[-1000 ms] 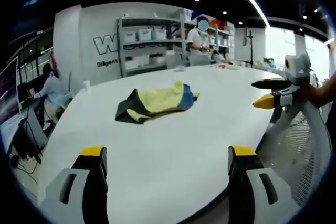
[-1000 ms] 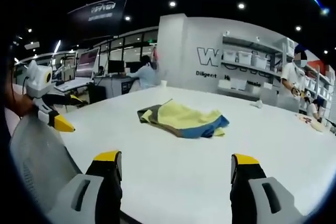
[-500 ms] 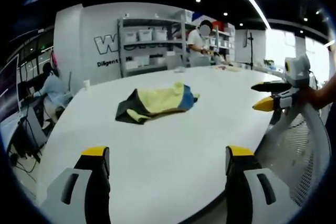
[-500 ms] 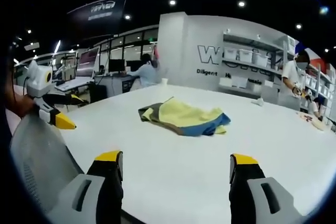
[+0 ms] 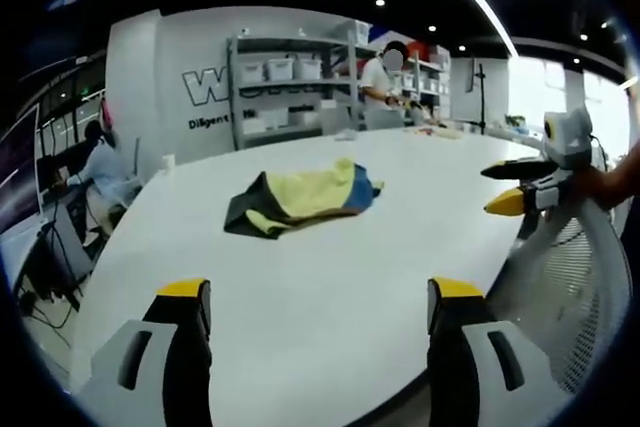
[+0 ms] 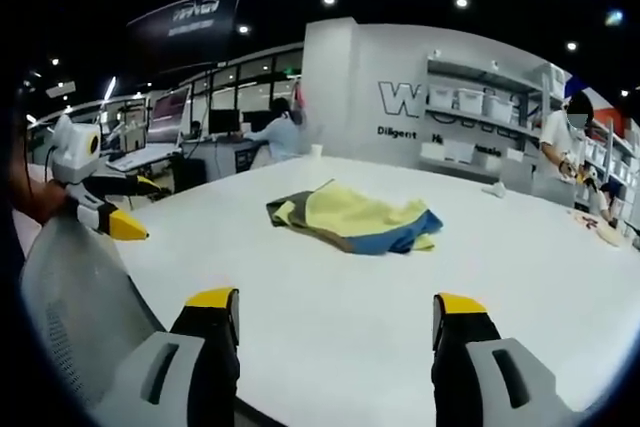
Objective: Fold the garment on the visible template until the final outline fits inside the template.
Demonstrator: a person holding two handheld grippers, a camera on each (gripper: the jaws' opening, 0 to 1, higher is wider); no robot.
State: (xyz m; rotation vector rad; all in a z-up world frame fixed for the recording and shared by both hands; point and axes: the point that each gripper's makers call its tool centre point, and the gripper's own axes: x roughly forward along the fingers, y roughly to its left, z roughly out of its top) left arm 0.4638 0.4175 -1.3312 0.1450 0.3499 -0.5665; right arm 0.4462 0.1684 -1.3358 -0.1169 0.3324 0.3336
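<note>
Your left claw stands with jaws apart, nothing between them, low over the near edge of the broad white oval counter. Your right claw is likewise spread and empty at its own edge of the counter. Each claw shows at the side of the other's view, over a grey mesh chair back. The crumpled yellow, blue and dark grey garment lies mid-counter, well apart from both claws. Beyond: white shelving with bins; a person seated at monitors.
</note>
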